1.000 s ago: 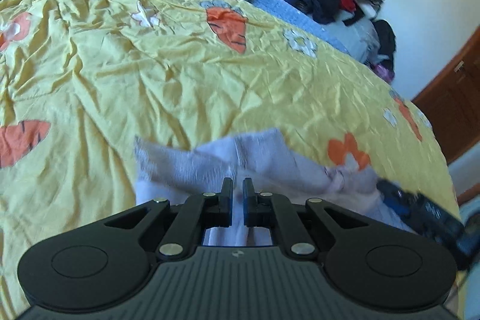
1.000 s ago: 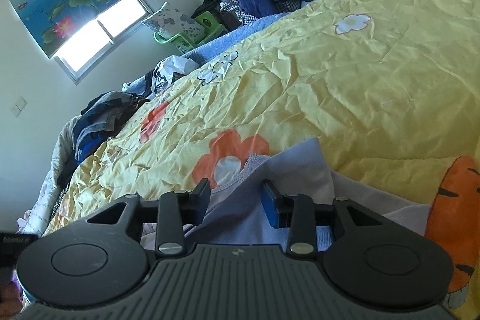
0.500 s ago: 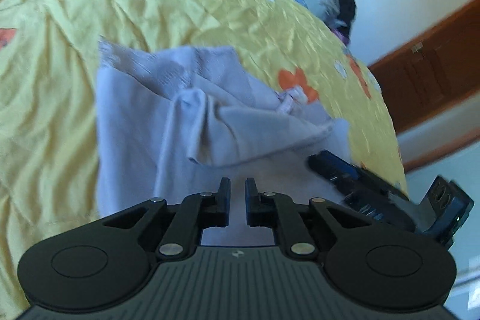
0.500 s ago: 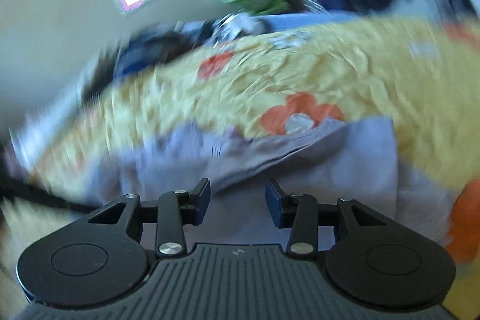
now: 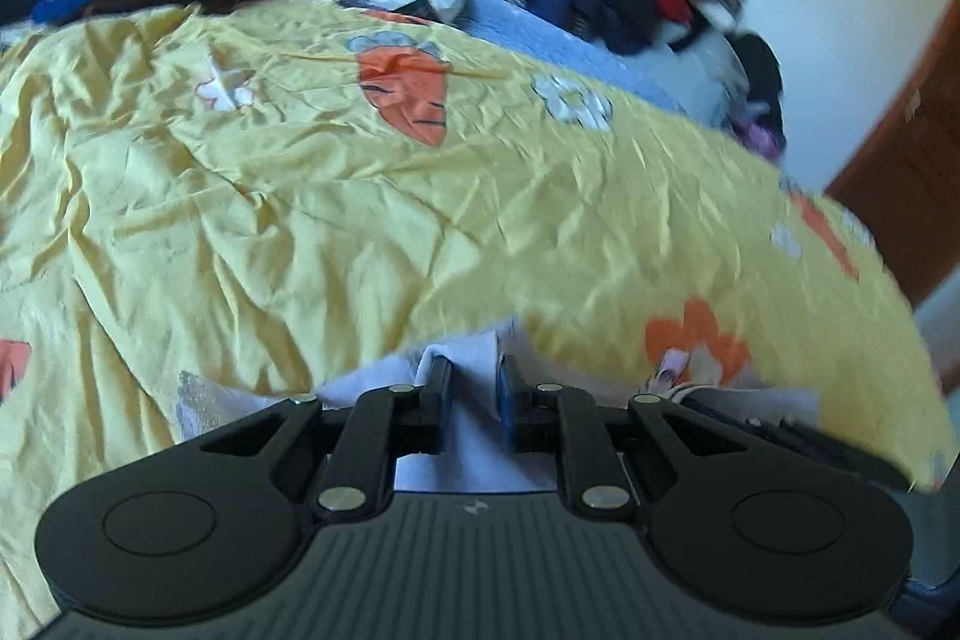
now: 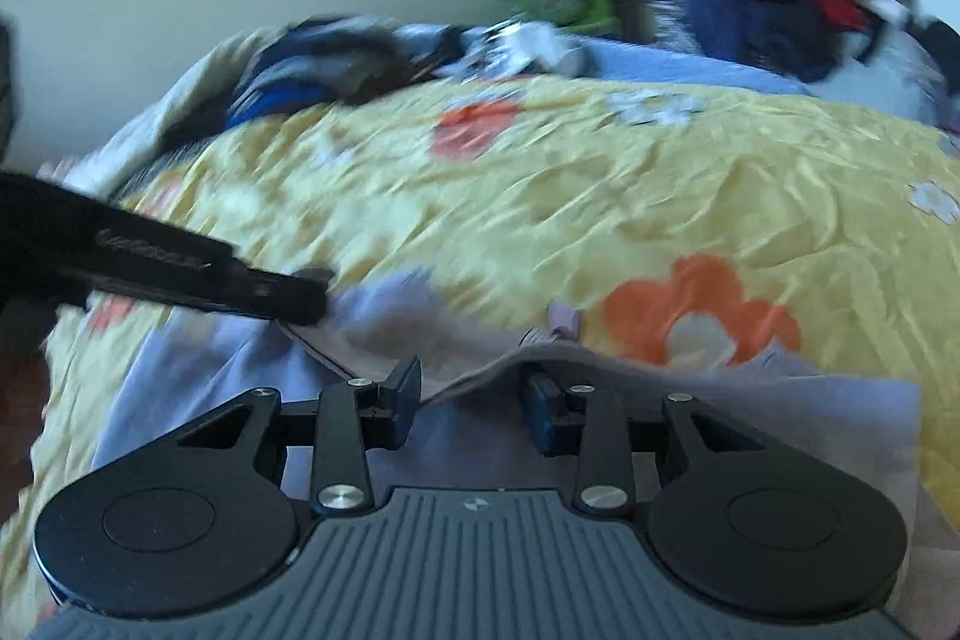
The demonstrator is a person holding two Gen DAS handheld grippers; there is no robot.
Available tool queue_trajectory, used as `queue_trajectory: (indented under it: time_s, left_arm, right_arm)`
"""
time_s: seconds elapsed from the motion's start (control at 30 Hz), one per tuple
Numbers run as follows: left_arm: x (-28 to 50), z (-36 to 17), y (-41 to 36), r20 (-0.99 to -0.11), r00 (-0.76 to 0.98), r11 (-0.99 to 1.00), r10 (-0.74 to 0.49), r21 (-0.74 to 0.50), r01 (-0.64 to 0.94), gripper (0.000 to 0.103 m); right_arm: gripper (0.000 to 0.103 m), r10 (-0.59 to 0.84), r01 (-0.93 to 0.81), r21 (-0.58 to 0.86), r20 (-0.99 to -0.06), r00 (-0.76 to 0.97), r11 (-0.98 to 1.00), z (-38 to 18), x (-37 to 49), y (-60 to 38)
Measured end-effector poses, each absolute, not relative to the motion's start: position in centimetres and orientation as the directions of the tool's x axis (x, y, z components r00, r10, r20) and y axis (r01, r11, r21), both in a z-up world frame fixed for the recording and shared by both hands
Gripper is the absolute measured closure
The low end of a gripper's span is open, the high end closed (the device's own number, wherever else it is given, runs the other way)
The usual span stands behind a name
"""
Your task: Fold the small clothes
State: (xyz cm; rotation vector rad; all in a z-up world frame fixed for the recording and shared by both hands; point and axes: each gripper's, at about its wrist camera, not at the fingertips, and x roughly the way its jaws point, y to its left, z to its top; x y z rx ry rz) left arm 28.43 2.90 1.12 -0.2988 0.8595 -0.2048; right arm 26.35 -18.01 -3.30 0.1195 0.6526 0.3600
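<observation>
The left gripper (image 5: 471, 391) has just been opening; a fold of the pale lilac garment (image 5: 474, 436) stands in its narrow gap, and whether the pads still press it cannot be told. The right gripper (image 6: 474, 391) stands half spread with a garment edge draped loosely between its fingers. The garment lies on the yellow bedspread (image 5: 300, 196), its long axis running across from one gripper to the other, equally near both. Against the earlier frame, the right wrist's view has levelled.
</observation>
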Motion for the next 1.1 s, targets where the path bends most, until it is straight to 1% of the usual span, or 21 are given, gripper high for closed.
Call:
queue_trajectory:
  time_s: [0.1,0.13,0.2,0.23,0.27,0.3,0.33,0.43,0.5,0.6,0.67,0.7,0.73,0.8,0.87,0.9,0.93,0.97,1.0,1.03,1.1]
  left_arm:
    - [27.9,1.1,4.4,-0.689,0.646,0.907,-0.327,-0.42,0.01,0.087]
    - [27.4,1.0,4.8,-0.686,0.656,0.91,-0.316,-0.414,0.006,0.086]
    - [26.4,1.1,5.2,-0.676,0.696,0.935,-0.244,-0.355,-0.016,0.078]
    - [26.2,1.2,5.2,-0.667,0.714,0.945,-0.211,-0.327,-0.027,0.068]
    - [26.2,1.3,5.2,-0.66,0.729,0.953,-0.181,-0.301,-0.036,0.051]
    - [26.5,1.4,5.4,-0.66,0.731,0.955,-0.17,-0.293,-0.043,0.044]
    - [26.7,1.5,5.6,-0.661,0.73,0.952,-0.174,-0.303,-0.047,0.041]
    - [26.3,2.4,5.6,-0.641,0.735,0.945,-0.221,-0.328,-0.003,0.041]
    - [25.7,2.7,4.7,-0.636,0.738,0.956,-0.224,-0.29,0.04,0.041]
    - [24.6,2.7,3.6,-0.627,0.751,0.972,-0.206,-0.222,0.082,0.041]
    - [24.0,2.5,3.3,-0.625,0.758,0.978,-0.19,-0.189,0.089,0.041]
    - [23.8,2.3,3.2,-0.624,0.761,0.981,-0.175,-0.176,0.082,0.041]
    - [23.8,2.0,3.1,-0.626,0.764,0.985,-0.155,-0.157,0.071,0.041]
    - [23.8,1.5,2.9,-0.634,0.76,0.988,-0.141,-0.135,0.071,0.041]
    - [24.1,0.8,2.4,-0.661,0.736,0.989,-0.148,-0.116,0.096,0.041]
    - [24.5,0.3,1.9,-0.683,0.719,0.992,-0.129,-0.081,0.101,0.041]
    - [24.7,-0.1,1.5,-0.694,0.713,0.994,-0.098,-0.041,0.097,0.041]
    - [24.9,-0.7,1.1,-0.695,0.716,0.996,-0.058,0.009,0.089,0.041]
    - [25.3,-1.4,0.8,-0.693,0.721,0.995,-0.006,0.071,0.077,0.041]
    - [25.6,-1.9,0.6,-0.689,0.724,0.991,0.039,0.122,0.062,0.039]
    - [25.8,-2.5,0.8,-0.666,0.742,0.984,0.077,0.172,0.052,0.037]
  right_arm:
    - [0.058,0.311,-0.204,0.249,-0.548,0.777,0.947,-2.9,26.5,-19.2]
    - [0.059,0.313,-0.203,0.255,-0.535,0.785,0.945,-2.7,26.1,-19.5]
    - [0.058,0.353,-0.246,0.265,-0.518,0.779,0.932,-2.4,25.0,-19.5]
    - [0.058,0.366,-0.264,0.261,-0.518,0.773,0.928,-2.4,24.6,-19.4]
    - [0.058,0.382,-0.289,0.254,-0.523,0.762,0.923,-2.4,24.3,-19.1]
    - [0.058,0.41,-0.323,0.252,-0.538,0.736,0.912,-2.6,24.2,-18.7]
    - [0.057,0.436,-0.35,0.26,-0.555,0.709,0.9,-2.7,24.4,-18.2]
    - [0.059,0.456,-0.377,0.261,-0.593,0.664,0.889,-3.5,25.0,-16.8]
    - [0.06,0.42,-0.351,0.236,-0.608,0.674,0.906,-4.2,25.9,-16.4]
    - [0.06,0.304,-0.23,0.199,-0.598,0.742,0.953,-4.5,27.4,-17.1]
    - [0.057,0.197,-0.127,0.16,-0.585,0.787,0.979,-4.1,27.5,-17.8]
    - [0.059,0.166,-0.095,0.152,-0.569,0.805,0.984,-3.7,27.1,-18.1]
    - [0.059,0.177,-0.101,0.167,-0.55,0.816,0.981,-3.4,26.7,-18.2]
    - [0.058,0.253,-0.169,0.201,-0.528,0.811,0.965,-3.0,25.8,-18.1]
    - [0.054,0.359,-0.279,0.227,-0.538,0.763,0.933,-3.1,25.3,-17.5]
    - [0.056,0.394,-0.319,0.231,-0.552,0.735,0.919,-3.3,25.4,-17.0]
    - [0.055,0.409,-0.35,0.217,-0.58,0.705,0.911,-3.7,25.5,-16.5]
    - [0.055,0.38,-0.346,0.18,-0.616,0.69,0.921,-4.1,25.8,-16.1]
    - [0.055,0.31,-0.311,0.118,-0.648,0.695,0.943,-4.7,26.1,-16.0]
    - [0.056,0.276,-0.288,0.09,-0.644,0.714,0.953,-5.0,26.2,-16.4]
    - [0.056,0.23,-0.218,0.099,-0.631,0.741,0.971,-4.8,26.4,-18.2]
